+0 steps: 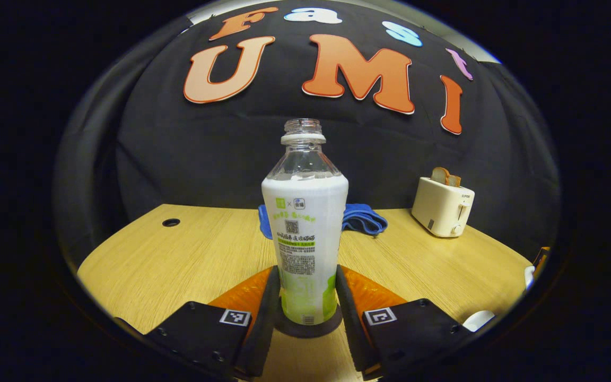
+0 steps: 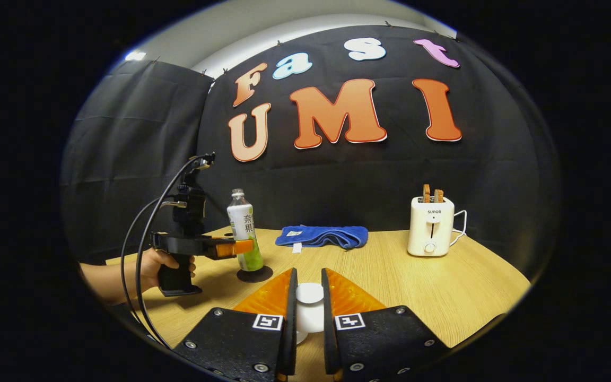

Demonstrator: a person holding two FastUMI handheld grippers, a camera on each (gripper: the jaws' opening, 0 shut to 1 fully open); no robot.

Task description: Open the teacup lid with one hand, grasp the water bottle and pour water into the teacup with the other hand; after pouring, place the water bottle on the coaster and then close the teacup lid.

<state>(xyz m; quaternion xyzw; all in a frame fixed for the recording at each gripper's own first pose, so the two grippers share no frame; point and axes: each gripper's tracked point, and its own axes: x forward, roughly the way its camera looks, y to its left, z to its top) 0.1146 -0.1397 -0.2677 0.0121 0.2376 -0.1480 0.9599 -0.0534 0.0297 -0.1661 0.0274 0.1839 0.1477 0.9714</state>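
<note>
Setting the water bottle (image 1: 305, 233) on the coaster (image 1: 308, 329) is being finished.
The left gripper (image 1: 305, 297) is being held spread, flanking the bottle near the table's (image 1: 178, 254) left edge; the right gripper (image 2: 306, 313) is clamped around the white teacup lid (image 2: 310, 293), so closing is judged next.

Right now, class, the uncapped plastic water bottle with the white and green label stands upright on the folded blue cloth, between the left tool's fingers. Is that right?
Not quite. The uncapped plastic water bottle stands upright on the round dark coaster, not on the folded blue cloth, which lies behind it on the wooden table. The left gripper view shows it, between the left tool's fingers as stated.
</note>
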